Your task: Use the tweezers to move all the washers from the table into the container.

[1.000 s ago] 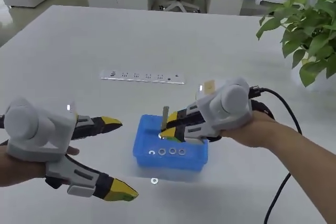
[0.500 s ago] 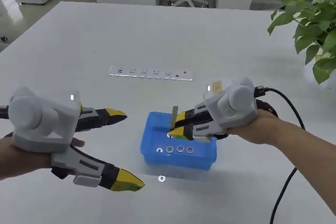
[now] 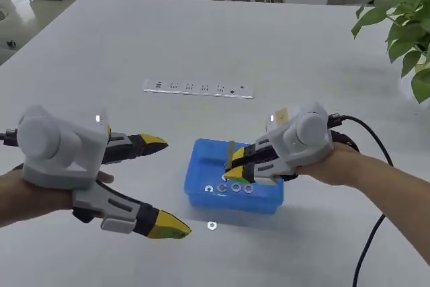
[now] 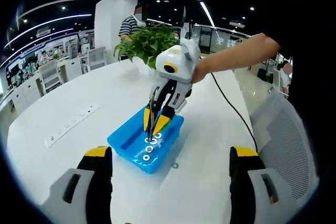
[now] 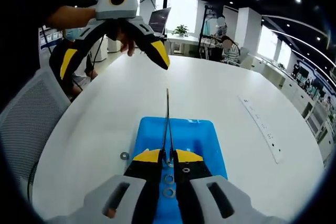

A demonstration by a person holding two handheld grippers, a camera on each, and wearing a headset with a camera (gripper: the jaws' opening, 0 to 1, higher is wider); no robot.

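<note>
White table (image 3: pixel 201 45), bare and smooth. Lone silver ring washer (image 3: pixel 212 225) at 6 o'clock of the blue plastic container (image 3: pixel 228 201), which holds a row of washers (image 3: pixel 236 187). Left gripper (image 3: pixel 171 186) gapes wide, empty. Right gripper (image 5: pixel 168 156) pinches thin metal tweezers (image 5: pixel 167 119) over the container. White power strip (image 3: pixel 198 89) at 12 o'clock, leafy green plant (image 3: pixel 403 25) at 2.

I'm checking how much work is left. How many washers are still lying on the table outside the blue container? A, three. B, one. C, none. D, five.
B: a single washer lies on the table just in front of the blue container, outside its front wall.
</note>
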